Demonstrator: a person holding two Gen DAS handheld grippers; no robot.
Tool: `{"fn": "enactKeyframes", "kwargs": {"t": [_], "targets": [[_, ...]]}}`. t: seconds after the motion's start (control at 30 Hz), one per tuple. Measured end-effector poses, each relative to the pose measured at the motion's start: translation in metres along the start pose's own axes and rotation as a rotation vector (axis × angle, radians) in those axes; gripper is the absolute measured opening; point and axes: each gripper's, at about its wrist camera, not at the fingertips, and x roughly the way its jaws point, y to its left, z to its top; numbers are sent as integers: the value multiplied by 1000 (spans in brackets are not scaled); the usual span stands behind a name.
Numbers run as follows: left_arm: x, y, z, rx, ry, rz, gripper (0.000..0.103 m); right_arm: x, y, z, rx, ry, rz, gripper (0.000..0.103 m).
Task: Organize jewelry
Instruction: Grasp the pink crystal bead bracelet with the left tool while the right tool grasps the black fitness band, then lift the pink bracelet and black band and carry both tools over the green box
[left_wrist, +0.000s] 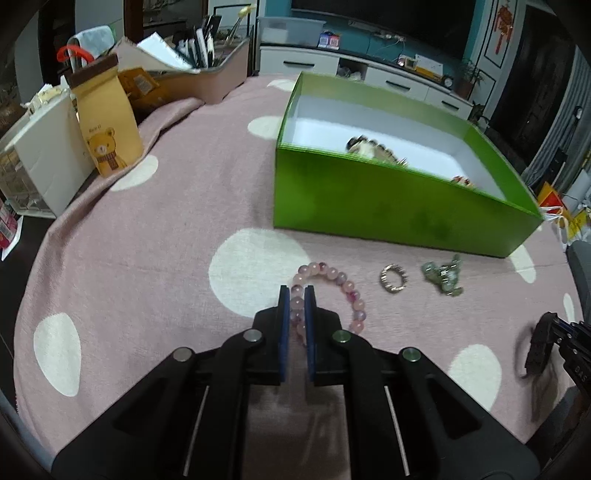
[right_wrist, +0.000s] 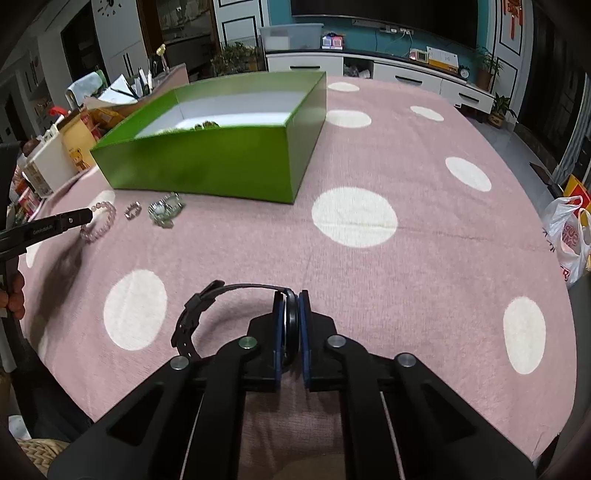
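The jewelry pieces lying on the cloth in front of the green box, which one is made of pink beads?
The beaded bracelet, leftmost of the three; the left hand-held gripper is closed on it. The small silver ring and the greenish piece lie free to its right.

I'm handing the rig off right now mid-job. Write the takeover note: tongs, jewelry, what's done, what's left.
Left tongs: shut on the pink bead bracelet, which lies on the dotted pink cloth.
Right tongs: shut on the black watch, its strap curling off to the left over the cloth.
Green box: open, a few pieces already inside; which pieces is too blurred to tell.
Loose in front of the box: small silver ring and green-and-silver piece.
Left: move bracelet and watch into the box, then likely the ring and the green piece.
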Motion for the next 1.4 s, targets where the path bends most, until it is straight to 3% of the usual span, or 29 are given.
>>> {"fn": "enactKeyframes", "kwargs": {"t": [0.67,1.4], "targets": [[-67,-27,39,78,-130,-72,7,-41,13,59,-49,-196,30,8],[-66,-64,120,128,-189,-63,7,-46,13,132,-79,-307,37,8]]}}
